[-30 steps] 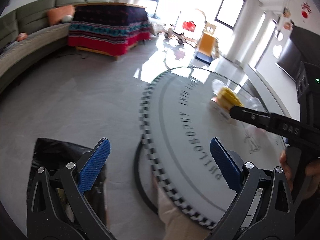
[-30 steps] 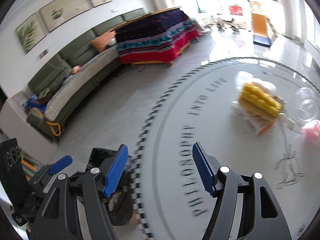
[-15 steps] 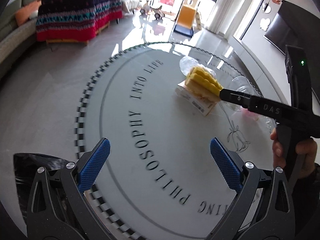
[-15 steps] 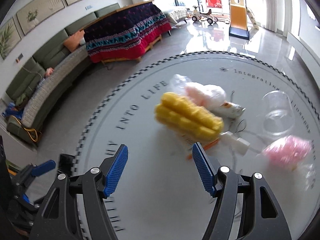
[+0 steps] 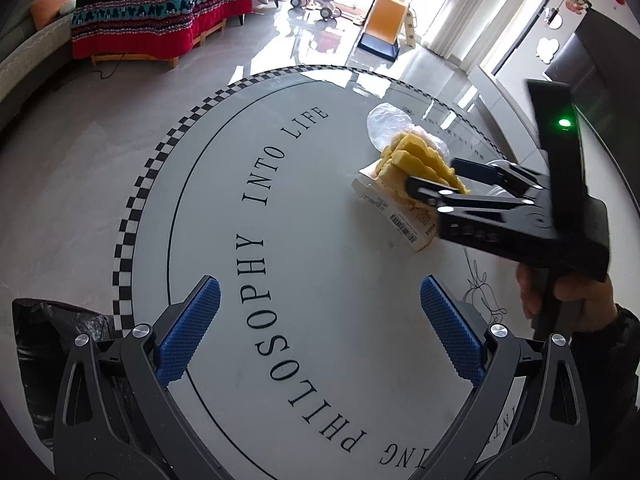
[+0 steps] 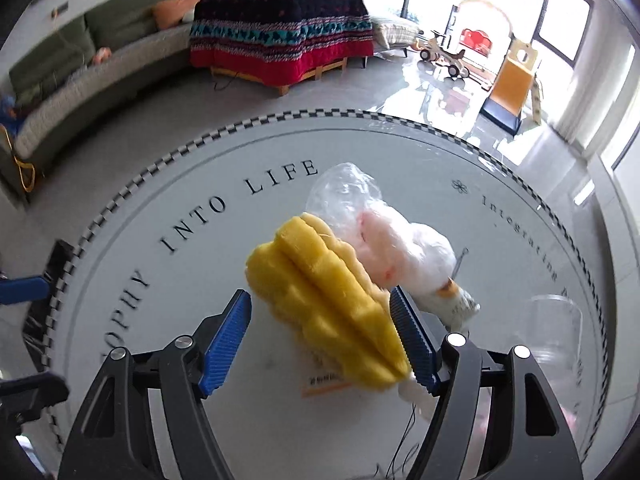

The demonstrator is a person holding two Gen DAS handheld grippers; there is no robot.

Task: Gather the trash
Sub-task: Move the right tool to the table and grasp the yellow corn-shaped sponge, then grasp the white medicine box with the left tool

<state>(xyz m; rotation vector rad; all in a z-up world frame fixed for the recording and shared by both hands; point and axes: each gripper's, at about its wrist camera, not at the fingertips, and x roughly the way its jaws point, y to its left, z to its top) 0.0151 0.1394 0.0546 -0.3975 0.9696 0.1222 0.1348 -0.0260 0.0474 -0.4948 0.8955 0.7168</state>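
R gripper spread & opening round yellow sponge.
Sponge sits betw. pads, near right pad, atop carton; bag just beyond. L gripper spread, empty, over table.

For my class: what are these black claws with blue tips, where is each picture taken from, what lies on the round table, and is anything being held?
No robot here: a person holds a hand tool in each hand, each ending in two black fingers with blue ribbed pads. A wide-angle camera on each tool looks along its fingers.

The left tool's view shows the left gripper open over the round grey lettered table, with nothing between its pads. It also shows the person's right hand carrying the other tool.

The right tool's view shows the right gripper with its jaws opening around a yellow ridged foam block, not yet squeezing it. Beside the block lie a clear plastic bag with pink stuffing, a white printed carton underneath, and a clear plastic cup. A black rubbish bag waits beside the table.
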